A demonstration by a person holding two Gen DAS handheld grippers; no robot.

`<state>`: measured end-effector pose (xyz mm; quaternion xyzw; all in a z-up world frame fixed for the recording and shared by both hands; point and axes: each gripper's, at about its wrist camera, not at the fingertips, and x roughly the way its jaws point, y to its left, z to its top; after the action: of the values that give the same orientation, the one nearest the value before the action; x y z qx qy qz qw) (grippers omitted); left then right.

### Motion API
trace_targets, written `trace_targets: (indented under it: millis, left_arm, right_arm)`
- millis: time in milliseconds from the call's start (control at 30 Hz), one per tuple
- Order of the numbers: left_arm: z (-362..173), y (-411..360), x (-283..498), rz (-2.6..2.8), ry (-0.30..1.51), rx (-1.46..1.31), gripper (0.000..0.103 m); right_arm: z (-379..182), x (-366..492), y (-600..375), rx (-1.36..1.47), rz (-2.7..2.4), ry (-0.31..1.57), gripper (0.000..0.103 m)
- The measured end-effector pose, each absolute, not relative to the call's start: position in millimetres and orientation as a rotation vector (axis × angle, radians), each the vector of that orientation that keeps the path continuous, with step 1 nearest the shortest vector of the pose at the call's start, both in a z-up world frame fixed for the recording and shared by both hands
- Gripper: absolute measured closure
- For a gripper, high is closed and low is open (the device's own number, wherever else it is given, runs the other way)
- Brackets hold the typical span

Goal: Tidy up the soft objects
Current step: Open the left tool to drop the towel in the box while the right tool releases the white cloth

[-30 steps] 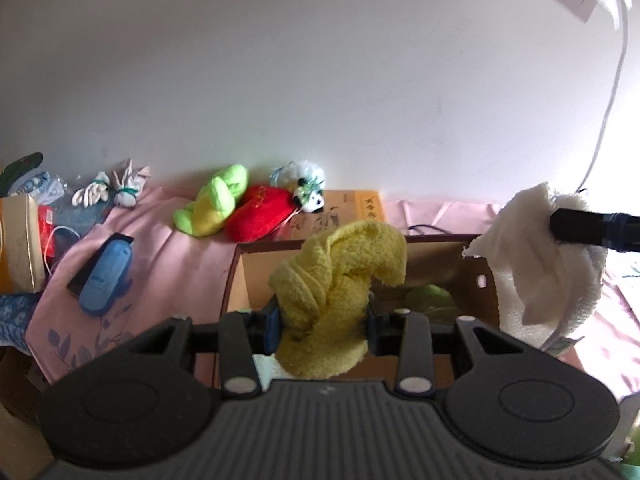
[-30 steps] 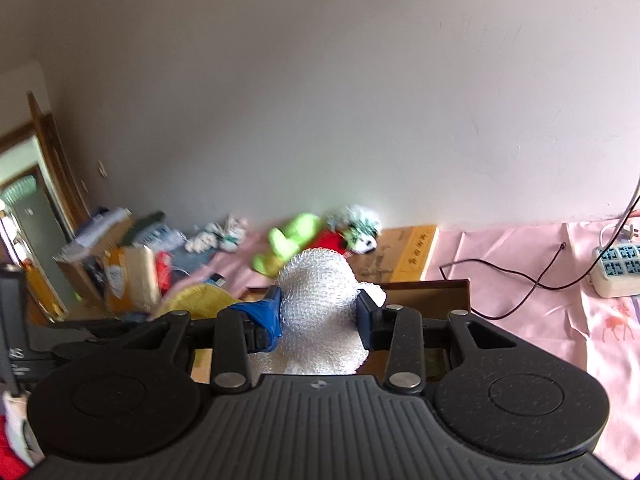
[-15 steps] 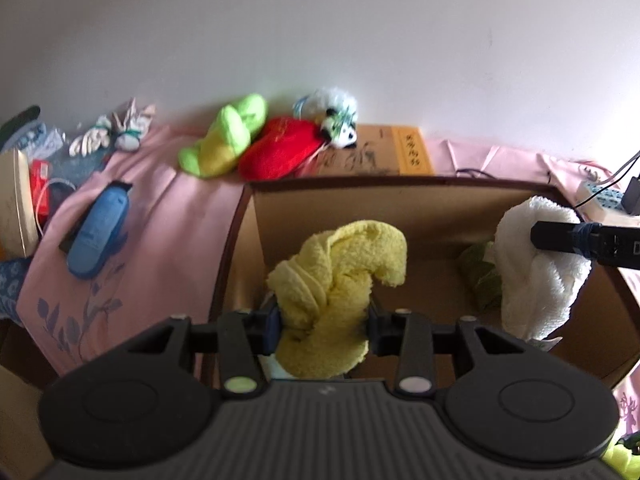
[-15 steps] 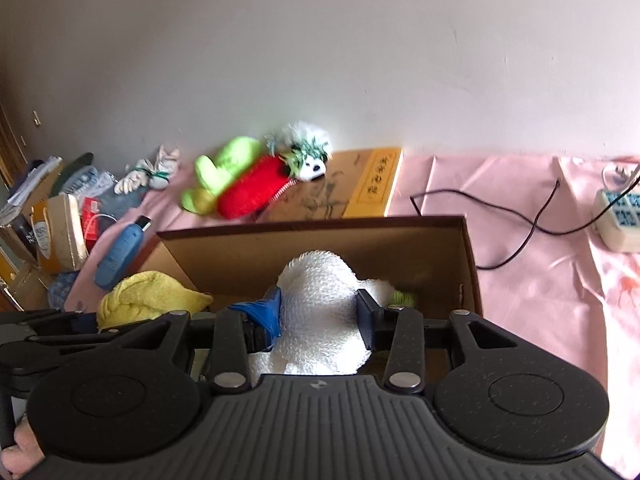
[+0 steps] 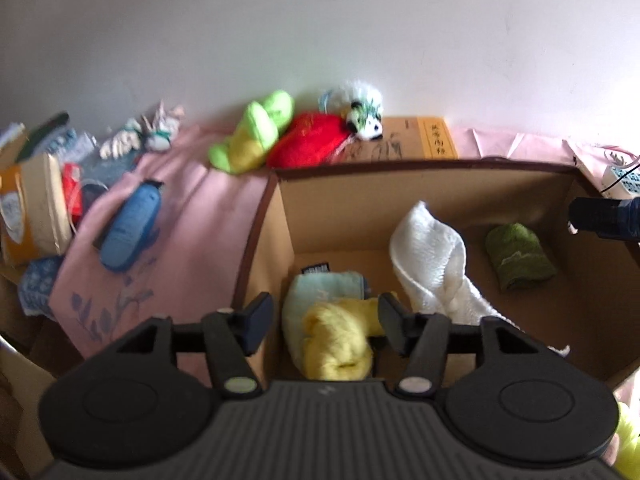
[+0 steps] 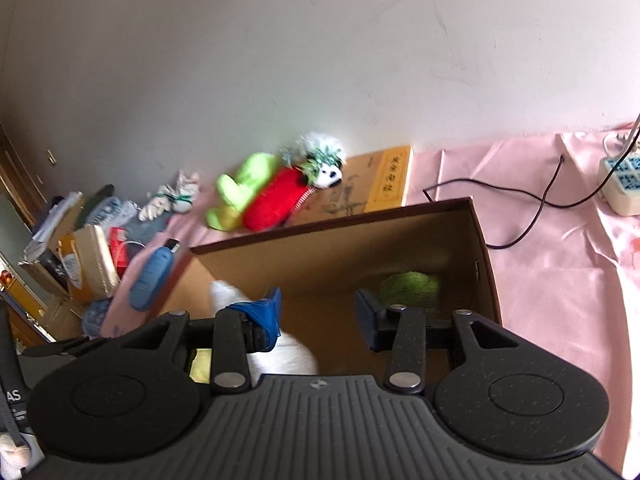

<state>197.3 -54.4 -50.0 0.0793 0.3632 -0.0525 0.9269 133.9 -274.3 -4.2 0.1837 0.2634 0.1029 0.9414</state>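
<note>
Left wrist view: a crumpled yellow towel [image 5: 338,340] is seen in the cardboard box [image 5: 340,208], on a pale blue cloth [image 5: 316,288], beside a white towel [image 5: 436,264] and a green roll [image 5: 520,256]. The left gripper [image 5: 324,318] is spread wide, the yellow towel lying loose below its fingers. Only the right wrist view shows the right gripper [image 6: 318,314], likewise parted, with the white towel [image 6: 288,350] under its left finger.

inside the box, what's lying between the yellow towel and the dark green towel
In the left wrist view, the white towel lies between the yellow towel and the dark green towel on the cardboard box floor, draped in a loose heap.
</note>
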Motion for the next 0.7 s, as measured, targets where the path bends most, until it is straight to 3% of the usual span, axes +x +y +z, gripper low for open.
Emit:
trace_targets:
  millis: [700]
  left_arm:
    - [16.8,-58.5,89.5,-0.053,0.613,0.183,0.04]
  right_arm:
    - [18.6,7.6,-275.2,0.476,0.253,0.381,0.077]
